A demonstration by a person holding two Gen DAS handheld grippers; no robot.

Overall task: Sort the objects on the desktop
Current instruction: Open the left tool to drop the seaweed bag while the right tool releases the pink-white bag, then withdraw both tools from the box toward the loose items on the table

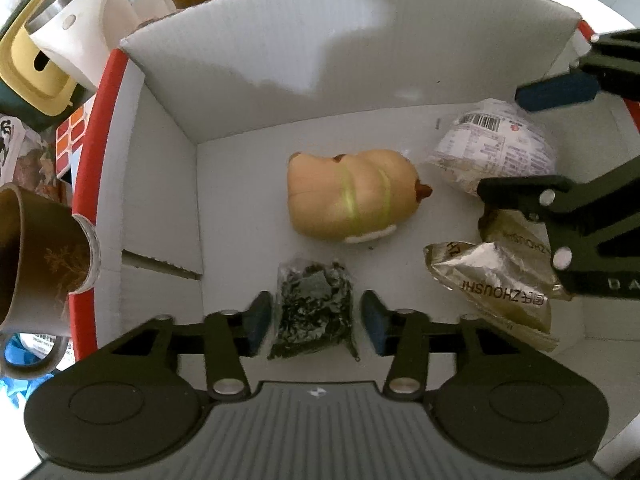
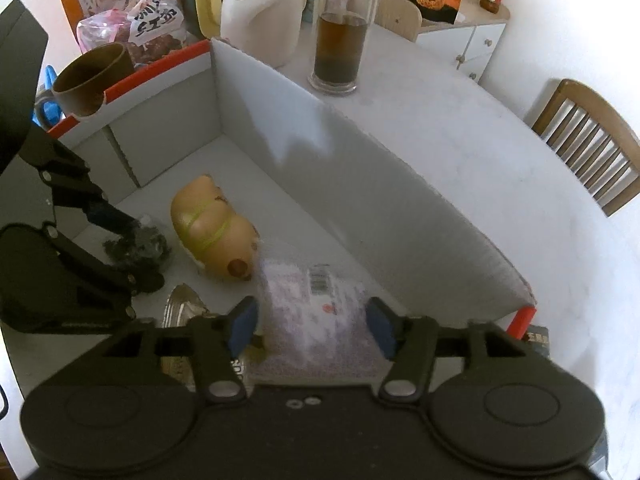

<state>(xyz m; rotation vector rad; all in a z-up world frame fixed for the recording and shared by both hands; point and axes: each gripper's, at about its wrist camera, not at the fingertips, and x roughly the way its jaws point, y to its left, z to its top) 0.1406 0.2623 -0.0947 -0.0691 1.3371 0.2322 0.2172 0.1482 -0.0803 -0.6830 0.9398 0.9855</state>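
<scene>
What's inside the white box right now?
In the white box: a hot-dog toy, a dark clear bag, a white labelled packet and gold foil packets. The right hand-held gripper hides part of them.

Soft daylight fills both views, bright but flat. A lit patch and a grey shadow fall across the far wall of the white box point(image 1: 352, 60). The desk point(image 2: 460, 128) looks washed out. Fisheye bending curves straight edges, and the corners fade to white. The pale wrapped packet point(image 2: 316, 320) in the right view is smeared by blur.
</scene>
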